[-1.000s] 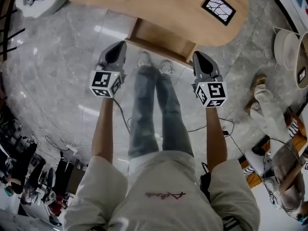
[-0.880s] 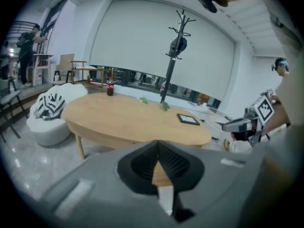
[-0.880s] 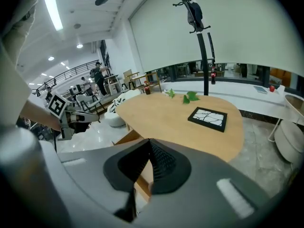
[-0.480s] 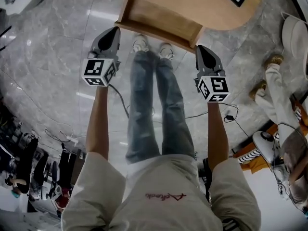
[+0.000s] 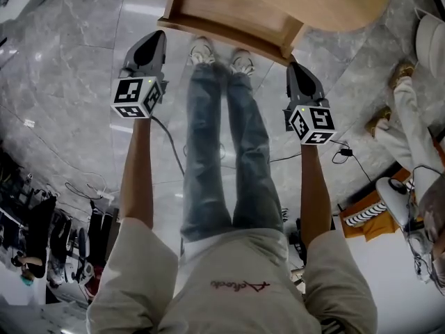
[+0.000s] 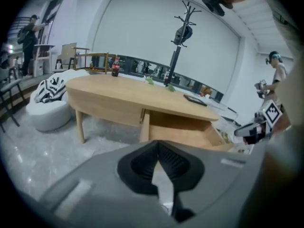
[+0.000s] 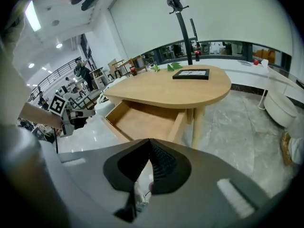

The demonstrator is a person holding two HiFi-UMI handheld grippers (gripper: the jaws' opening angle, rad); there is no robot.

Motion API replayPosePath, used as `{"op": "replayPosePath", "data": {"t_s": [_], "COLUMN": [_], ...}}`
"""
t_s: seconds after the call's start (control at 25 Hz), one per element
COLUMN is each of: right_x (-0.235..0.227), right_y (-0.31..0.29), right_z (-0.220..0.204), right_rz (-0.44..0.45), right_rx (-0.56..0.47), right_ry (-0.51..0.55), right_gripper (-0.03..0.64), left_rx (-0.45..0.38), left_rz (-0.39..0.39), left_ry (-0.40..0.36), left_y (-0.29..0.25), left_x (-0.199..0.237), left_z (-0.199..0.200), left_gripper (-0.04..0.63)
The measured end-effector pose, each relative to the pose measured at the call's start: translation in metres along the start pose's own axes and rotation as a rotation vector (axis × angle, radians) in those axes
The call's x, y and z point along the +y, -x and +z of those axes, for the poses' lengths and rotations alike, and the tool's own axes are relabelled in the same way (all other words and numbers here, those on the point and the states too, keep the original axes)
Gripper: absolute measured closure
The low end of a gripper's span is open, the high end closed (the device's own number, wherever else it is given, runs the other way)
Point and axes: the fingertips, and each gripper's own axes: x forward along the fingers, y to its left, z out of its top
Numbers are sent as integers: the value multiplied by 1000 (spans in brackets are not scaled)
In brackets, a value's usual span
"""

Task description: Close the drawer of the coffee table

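Drawer (image 5: 229,12) sticks out open from under the worktop (image 5: 341,9). Left gripper (image 5: 154,39) and right gripper (image 5: 297,72) are near its front corners, jaws together, empty.

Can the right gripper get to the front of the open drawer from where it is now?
Probably yes. The right gripper, jaws shut, hangs close to the right front corner of the drawer, and nothing shows between them.

Big open lab or studio dressed as a lounge: grey marble floor (image 5: 76,40), wooden coffee table (image 6: 128,96), coat stand (image 6: 175,51), loose cables (image 5: 345,152) mid right of head view, another person (image 6: 278,75) at right edge.
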Motion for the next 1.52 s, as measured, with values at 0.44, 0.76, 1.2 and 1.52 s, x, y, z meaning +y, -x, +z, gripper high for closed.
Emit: {"op": "replayPosePath", "data": {"t_s": [0.44,0.76,1.2,1.52], "right_x": [-17,-13,-19,-24], "right_y": [-1,-6,-45,-61], "right_z": [-22,-59,-95,-95], "right_rz": [-59,-64,-39,-56], "right_rx": [36,84,67,48], "right_ry": [4,-90,-270,-329], "right_gripper": [612,612,479,460], "left_rx": [41,96,124,122], "left_rz": [24,43,-33,-61], "left_ry": [-72,-19,16,16], "left_y": [-5,-15,-48,-64], "left_x": [20,28,16,7], "left_z": [-14,-47,-75,-76], "left_gripper": [595,595,446,403]}}
